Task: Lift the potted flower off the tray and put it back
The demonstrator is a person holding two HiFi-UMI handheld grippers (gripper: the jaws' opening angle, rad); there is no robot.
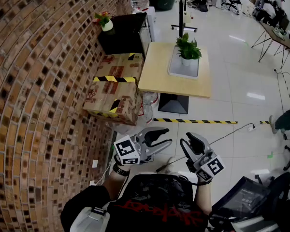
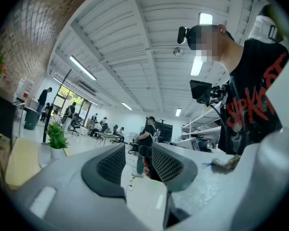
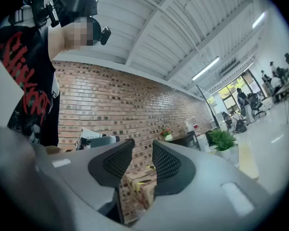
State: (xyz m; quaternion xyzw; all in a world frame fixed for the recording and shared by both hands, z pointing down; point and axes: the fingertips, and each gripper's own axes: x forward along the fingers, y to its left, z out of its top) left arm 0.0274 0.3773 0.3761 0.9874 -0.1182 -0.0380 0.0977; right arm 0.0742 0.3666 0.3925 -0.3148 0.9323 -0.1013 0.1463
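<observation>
Nearest to us, the left gripper (image 1: 168, 136) and the right gripper (image 1: 187, 139) each hold their grey mesh-padded jaws a narrow gap apart, with nothing between them. Just ahead of both, a black-and-yellow striped floor tape (image 1: 198, 121) crosses the pale floor. Ahead and left of the left gripper stand taped brown cardboard boxes (image 1: 113, 98). Farther ahead, well apart from both grippers, the green-leaved potted flower in its white pot (image 1: 187, 52) stands upright on the pale grey rectangular tray (image 1: 176, 70) atop the light wooden square table (image 1: 154, 74). We judge the approach not yet begun: the next move calls for walking forward and bringing parted jaws around the pot.
</observation>
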